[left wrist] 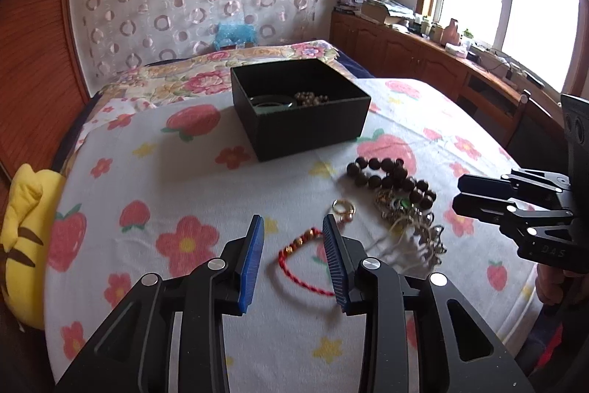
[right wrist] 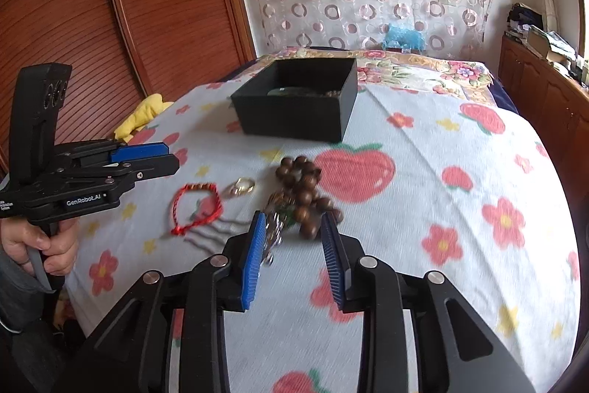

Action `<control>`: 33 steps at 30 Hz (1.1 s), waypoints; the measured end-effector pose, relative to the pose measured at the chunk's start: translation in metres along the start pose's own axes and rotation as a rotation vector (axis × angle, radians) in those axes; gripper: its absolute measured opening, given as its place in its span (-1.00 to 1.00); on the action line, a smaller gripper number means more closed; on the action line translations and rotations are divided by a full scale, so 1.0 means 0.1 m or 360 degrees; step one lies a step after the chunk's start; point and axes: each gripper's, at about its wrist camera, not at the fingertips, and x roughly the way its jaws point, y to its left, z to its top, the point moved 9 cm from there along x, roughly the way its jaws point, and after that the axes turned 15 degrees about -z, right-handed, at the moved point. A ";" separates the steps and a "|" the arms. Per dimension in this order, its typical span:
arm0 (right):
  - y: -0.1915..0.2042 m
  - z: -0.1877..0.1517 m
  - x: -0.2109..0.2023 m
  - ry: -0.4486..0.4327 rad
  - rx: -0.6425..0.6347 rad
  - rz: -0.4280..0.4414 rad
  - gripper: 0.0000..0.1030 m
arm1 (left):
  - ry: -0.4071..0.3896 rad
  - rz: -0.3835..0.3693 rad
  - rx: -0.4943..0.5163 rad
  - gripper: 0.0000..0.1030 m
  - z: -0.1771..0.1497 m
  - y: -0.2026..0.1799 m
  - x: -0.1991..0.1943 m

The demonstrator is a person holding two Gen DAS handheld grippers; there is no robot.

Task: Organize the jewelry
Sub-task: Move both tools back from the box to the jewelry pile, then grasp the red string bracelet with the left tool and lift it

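Note:
A black open box (left wrist: 300, 107) (right wrist: 294, 102) sits on the flowered sheet and holds a green bangle (left wrist: 271, 102) and a pale bead string (left wrist: 313, 97). In front lie a dark wooden bead bracelet (left wrist: 392, 177) (right wrist: 305, 190), a silver chain heap (left wrist: 412, 227) (right wrist: 276, 227), a gold ring (left wrist: 344, 207) (right wrist: 243, 187) and a red cord bracelet (left wrist: 302, 262) (right wrist: 197, 207). My left gripper (left wrist: 293, 223) (right wrist: 171, 155) is open and empty above the red bracelet. My right gripper (right wrist: 293, 221) (left wrist: 458, 192) is open and empty by the beads and chain.
A yellow plush toy (left wrist: 25, 238) (right wrist: 141, 116) lies at the bed's left edge by the wooden wardrobe (right wrist: 110, 24). A wooden cabinet (left wrist: 423, 58) with clutter runs under the window on the right. A floral quilt (left wrist: 221, 69) lies behind the box.

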 end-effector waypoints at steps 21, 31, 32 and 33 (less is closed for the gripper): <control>0.11 -0.27 0.00 0.0012 -0.0053 -0.0054 0.02 | 0.0224 0.0055 0.0028 -0.27 -0.14 0.15 0.39; 0.15 -0.29 0.01 0.0006 -0.0080 -0.0065 0.02 | 0.0212 0.0033 0.0077 -0.86 -0.18 0.06 0.36; 0.15 -0.29 0.02 0.0010 -0.0081 -0.0063 0.02 | 0.0209 0.0039 0.0080 -0.87 -0.19 0.05 0.35; 0.15 -0.29 0.02 0.0011 -0.0082 -0.0063 0.02 | 0.0205 0.0047 0.0077 -0.87 -0.21 0.05 0.33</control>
